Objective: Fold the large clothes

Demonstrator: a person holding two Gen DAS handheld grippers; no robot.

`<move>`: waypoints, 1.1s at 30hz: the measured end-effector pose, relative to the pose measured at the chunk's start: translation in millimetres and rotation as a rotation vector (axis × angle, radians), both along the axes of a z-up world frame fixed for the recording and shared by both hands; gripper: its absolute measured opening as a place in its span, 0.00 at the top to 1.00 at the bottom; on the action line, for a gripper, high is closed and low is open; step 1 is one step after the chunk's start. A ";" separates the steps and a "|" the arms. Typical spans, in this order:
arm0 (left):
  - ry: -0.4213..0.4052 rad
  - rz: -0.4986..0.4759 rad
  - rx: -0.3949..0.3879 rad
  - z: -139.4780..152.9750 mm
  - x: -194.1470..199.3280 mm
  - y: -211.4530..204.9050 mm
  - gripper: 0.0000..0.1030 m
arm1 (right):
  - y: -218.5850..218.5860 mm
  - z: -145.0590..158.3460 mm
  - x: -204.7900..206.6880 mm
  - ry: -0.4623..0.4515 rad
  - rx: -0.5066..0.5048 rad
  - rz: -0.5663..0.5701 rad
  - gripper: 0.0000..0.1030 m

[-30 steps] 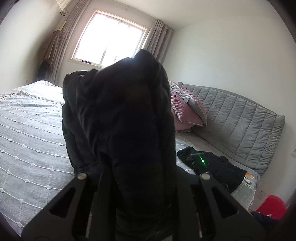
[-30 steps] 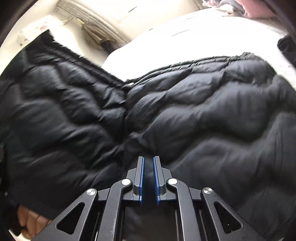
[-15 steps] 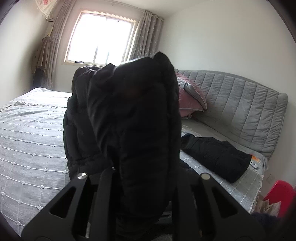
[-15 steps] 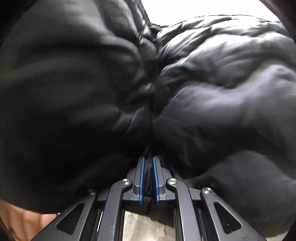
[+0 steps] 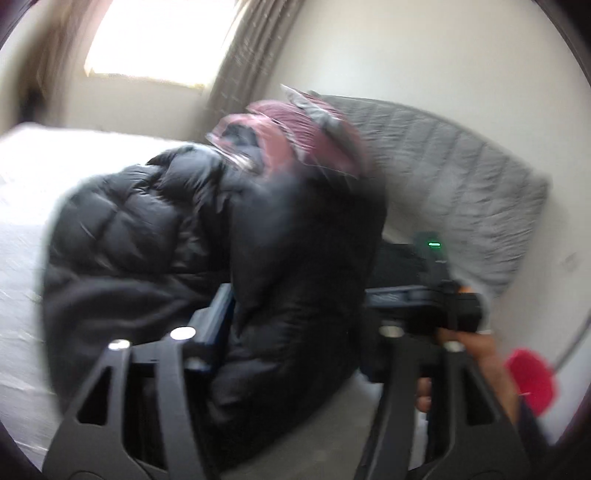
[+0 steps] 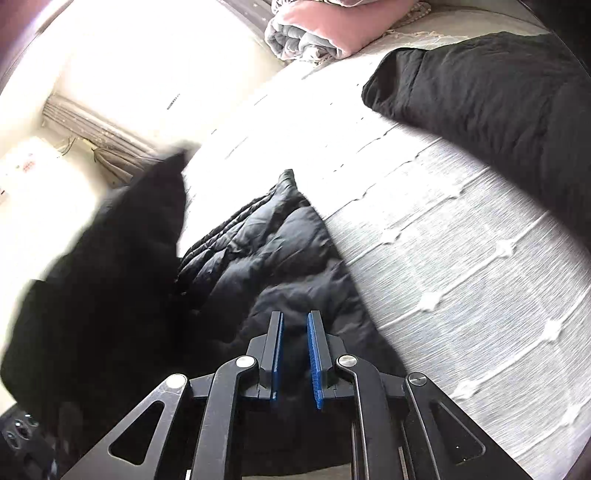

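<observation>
A big black puffer jacket (image 5: 155,236) hangs bunched over the grey bed. My left gripper (image 5: 295,310) stands wide, with a thick fold of the jacket between its fingers; the right finger is hidden by fabric. The right gripper shows in the left wrist view (image 5: 424,295), held by a hand. In the right wrist view the jacket (image 6: 266,251) drapes down to the bed, and my right gripper (image 6: 295,354) has its blue pads a little apart with dark fabric between them.
The grey quilted bedspread (image 6: 461,258) fills the right. A second black garment (image 6: 498,103) lies near the pink pillows (image 6: 314,22). A grey headboard (image 5: 461,177), a window (image 5: 159,37) and a red object (image 5: 532,380) are around.
The jacket has dropped from high in front of both cameras toward the bed. The left gripper's fingers have spread. The right gripper's pads have parted a little and it has pulled back.
</observation>
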State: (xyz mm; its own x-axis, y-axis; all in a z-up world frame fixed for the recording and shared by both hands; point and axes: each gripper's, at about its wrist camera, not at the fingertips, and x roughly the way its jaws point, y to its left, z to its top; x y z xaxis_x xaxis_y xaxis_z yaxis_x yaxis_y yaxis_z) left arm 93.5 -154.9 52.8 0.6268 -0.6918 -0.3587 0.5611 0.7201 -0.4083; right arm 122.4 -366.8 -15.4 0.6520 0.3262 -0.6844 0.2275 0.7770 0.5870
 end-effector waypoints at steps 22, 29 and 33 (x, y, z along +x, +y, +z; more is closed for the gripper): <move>0.338 0.276 -0.064 -40.1 25.6 114.5 0.32 | 100.4 55.2 -14.5 -0.280 -0.444 0.302 0.89; 0.329 0.276 0.169 -52.3 27.4 80.6 0.31 | 27.7 35.2 -31.0 -0.208 -0.108 0.118 0.90; 0.333 0.260 0.212 -56.8 29.9 71.1 0.31 | -18.0 -6.6 -26.0 -0.062 0.081 0.053 0.89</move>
